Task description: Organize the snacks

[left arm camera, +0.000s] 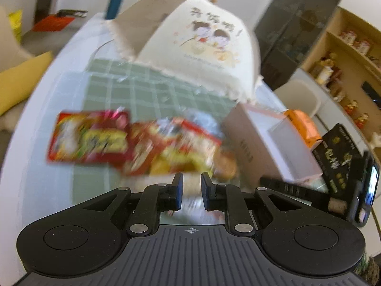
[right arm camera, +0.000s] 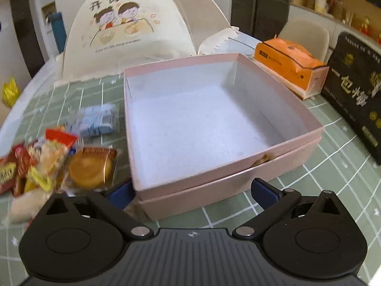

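Snacks [left arm camera: 133, 143] below the tilted, nearly closed, empty left gripper [left arm camera: 192, 191]; right gripper [right arm camera: 193, 190] wide, empty.

Pink box [right arm camera: 214, 124] lies open above; snack pile [right arm camera: 47, 164] crowds its left.

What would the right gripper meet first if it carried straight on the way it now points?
Probably the near wall of the pink box, which lies directly ahead of the open right gripper; depth is uncertain.

My snacks [right arm camera: 47, 164] lie heaped on the green checked cloth (red packets, a round cake), just left of the empty pink box [right arm camera: 214, 124].
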